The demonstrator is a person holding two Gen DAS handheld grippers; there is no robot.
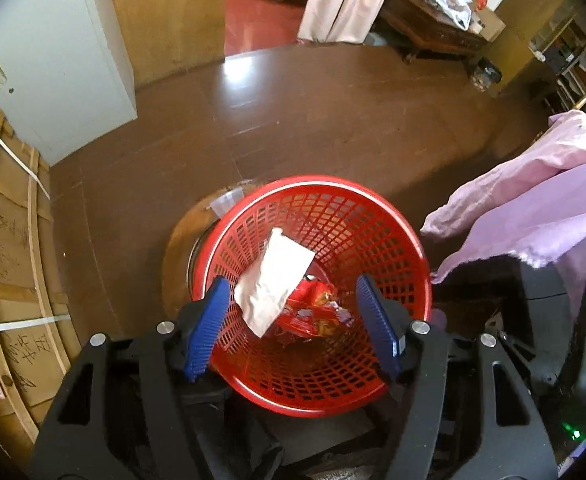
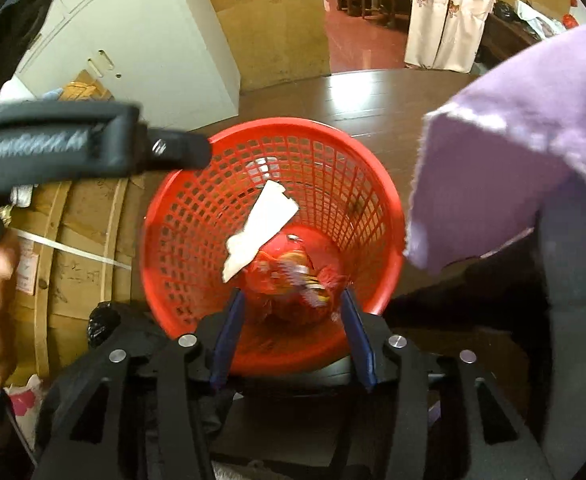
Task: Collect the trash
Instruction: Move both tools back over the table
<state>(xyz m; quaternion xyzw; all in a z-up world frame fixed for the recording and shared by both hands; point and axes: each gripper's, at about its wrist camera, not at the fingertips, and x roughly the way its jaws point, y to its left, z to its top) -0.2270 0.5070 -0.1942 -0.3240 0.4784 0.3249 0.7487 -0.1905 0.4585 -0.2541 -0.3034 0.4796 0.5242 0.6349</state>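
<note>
left wrist: white paper (image 1: 275, 280) over red basket (image 1: 373, 196).

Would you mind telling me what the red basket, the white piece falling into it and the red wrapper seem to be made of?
The red basket looks like moulded plastic: glossy rim, regular lattice walls. The white piece is probably paper or thin paper packaging: matte, creased, flat; I cannot say which. The red wrapper appears to be shiny plastic film, crinkled with printed colours and glints.
</note>
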